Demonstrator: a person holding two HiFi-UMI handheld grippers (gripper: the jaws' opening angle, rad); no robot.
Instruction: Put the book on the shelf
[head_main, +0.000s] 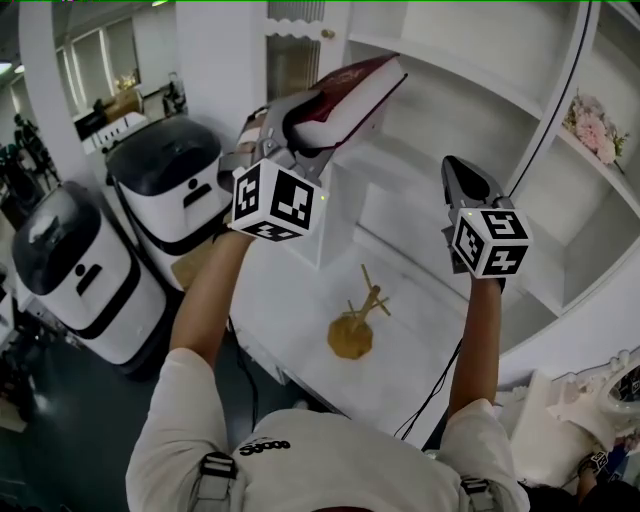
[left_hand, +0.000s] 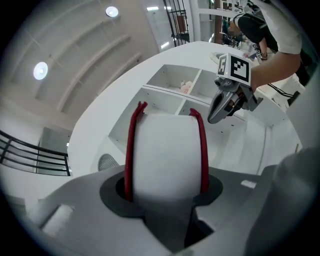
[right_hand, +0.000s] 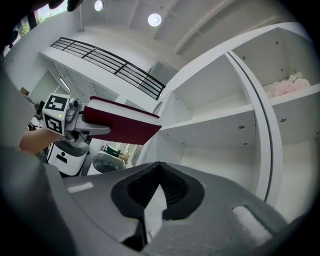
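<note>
A dark red book (head_main: 345, 95) with white page edges is raised level in front of the white shelf unit (head_main: 440, 70), and my left gripper (head_main: 305, 125) is shut on its near end. In the left gripper view the book (left_hand: 165, 150) fills the space between the jaws, a red cover on each side, pointing at the shelf compartments (left_hand: 170, 95). My right gripper (head_main: 462, 175) is held up to the right of the book, apart from it, shut and holding nothing. The right gripper view shows the book (right_hand: 120, 125) at the left, before the open shelves (right_hand: 220, 125).
A small wooden stand (head_main: 355, 325) sits on the white counter below the shelves. Pink flowers (head_main: 595, 130) lie in a right-hand compartment. Two white and black machines (head_main: 165, 185) (head_main: 75, 275) stand on the floor at left. A black cable (head_main: 430, 400) hangs under my right arm.
</note>
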